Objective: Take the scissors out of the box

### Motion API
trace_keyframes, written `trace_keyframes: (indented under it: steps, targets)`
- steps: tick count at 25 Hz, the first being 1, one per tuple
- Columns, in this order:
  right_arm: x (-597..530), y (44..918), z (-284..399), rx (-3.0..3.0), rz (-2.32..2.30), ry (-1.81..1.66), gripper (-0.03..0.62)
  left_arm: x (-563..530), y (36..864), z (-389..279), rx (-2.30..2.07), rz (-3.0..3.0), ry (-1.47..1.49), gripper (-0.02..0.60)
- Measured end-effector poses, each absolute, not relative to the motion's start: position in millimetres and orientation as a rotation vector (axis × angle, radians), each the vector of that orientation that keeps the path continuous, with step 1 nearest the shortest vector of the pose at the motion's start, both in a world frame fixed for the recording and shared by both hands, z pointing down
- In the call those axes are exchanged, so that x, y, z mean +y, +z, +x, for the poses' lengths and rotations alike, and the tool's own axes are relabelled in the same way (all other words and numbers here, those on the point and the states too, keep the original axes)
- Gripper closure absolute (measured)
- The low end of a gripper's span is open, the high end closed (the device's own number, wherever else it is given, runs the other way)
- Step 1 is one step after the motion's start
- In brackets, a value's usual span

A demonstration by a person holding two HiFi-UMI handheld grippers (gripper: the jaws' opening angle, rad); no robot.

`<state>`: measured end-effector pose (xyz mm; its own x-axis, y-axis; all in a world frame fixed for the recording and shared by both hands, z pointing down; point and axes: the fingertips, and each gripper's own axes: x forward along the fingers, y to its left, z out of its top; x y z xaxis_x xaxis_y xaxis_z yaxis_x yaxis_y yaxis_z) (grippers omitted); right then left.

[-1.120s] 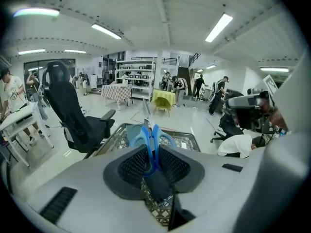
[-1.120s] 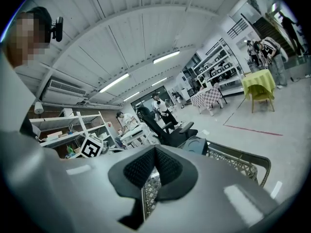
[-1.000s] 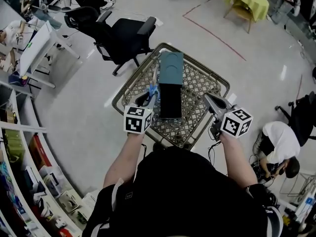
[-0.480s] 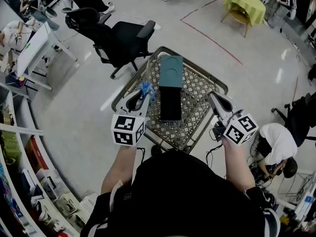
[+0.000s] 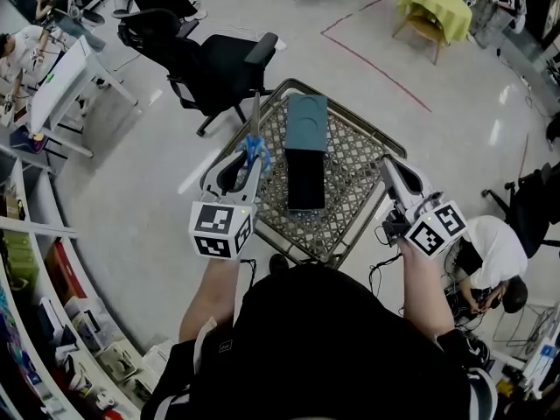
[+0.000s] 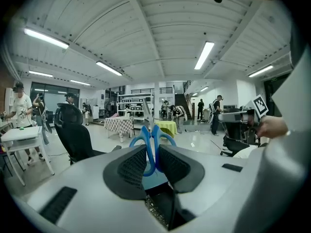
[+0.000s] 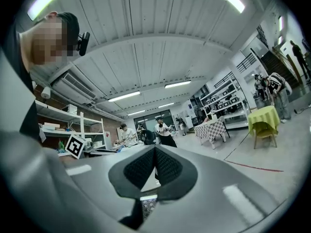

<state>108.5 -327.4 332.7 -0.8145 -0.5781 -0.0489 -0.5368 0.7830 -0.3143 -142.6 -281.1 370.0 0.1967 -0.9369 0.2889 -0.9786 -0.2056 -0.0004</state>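
Grips scissors [image 5: 255, 144] by the blue handles in left gripper [image 6: 151, 153], jaws narrow on them, blade sticking out beyond. Scissors up out of the box [image 5: 305, 178], at its 10 o'clock. Right gripper [image 7: 154, 153] pinched together, empty, at 3 o'clock of box. Beyond, teal lid [image 5: 307, 122] at box's 12 o'clock on wire table [image 5: 360, 150]; black chair [image 5: 217, 66] at 11.

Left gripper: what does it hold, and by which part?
The left gripper holds the scissors by their blue handles, pinched between its jaws; the blades point away from it.
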Motion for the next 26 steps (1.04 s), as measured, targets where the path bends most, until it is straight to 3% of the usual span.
trace_keyframes:
  steps: [26]
  targets:
    - [-316.1,329.7,98.0,2.864,-0.865,-0.415,0.586,-278.7,368.4,-136.5,-1.799,2.310,0.269,0.494]
